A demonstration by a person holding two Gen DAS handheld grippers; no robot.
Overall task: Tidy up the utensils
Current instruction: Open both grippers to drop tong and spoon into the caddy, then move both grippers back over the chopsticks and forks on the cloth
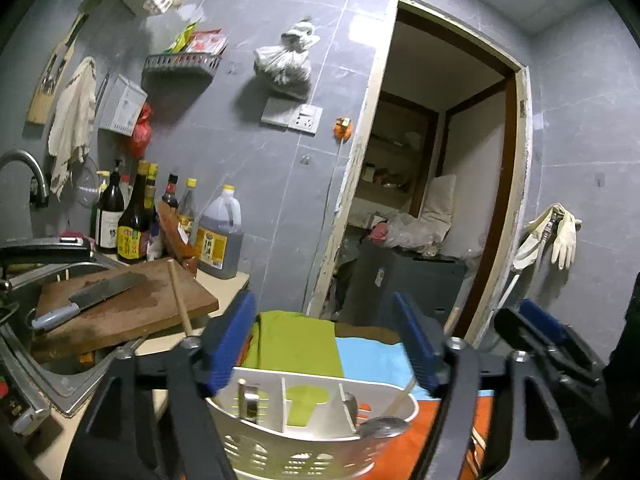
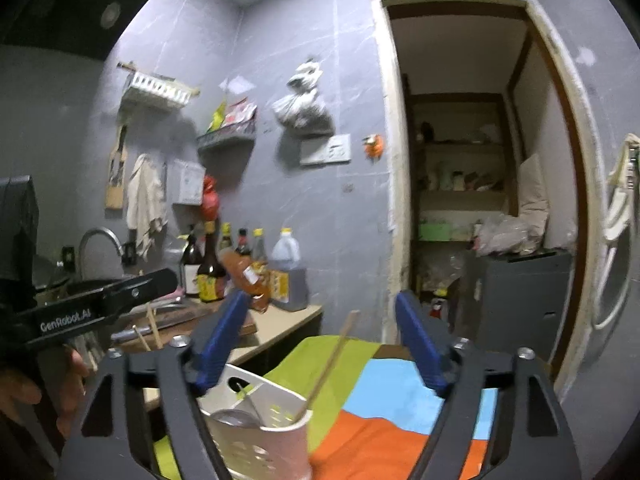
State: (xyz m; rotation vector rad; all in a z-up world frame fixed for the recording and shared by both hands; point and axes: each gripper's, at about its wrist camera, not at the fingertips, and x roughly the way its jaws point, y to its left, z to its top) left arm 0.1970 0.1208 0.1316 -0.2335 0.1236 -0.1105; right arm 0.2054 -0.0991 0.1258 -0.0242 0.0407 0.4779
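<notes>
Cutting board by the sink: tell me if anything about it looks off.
The cutting board sits half over the sink, one edge overhanging the basin, with a cleaver lying loose on top and a wooden stick leaning against it.

White slotted caddy (image 1: 304,446); cloth (image 2: 400,420) in green, blue, orange blocks; blue-fingered claws.

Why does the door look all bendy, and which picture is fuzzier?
The fisheye lens curves the doorway in both wrist views and darkens the corners. The right wrist view is blurrier: the bottles and the white caddy look smeared. In the left wrist view the cleaver looks sharp.
</notes>
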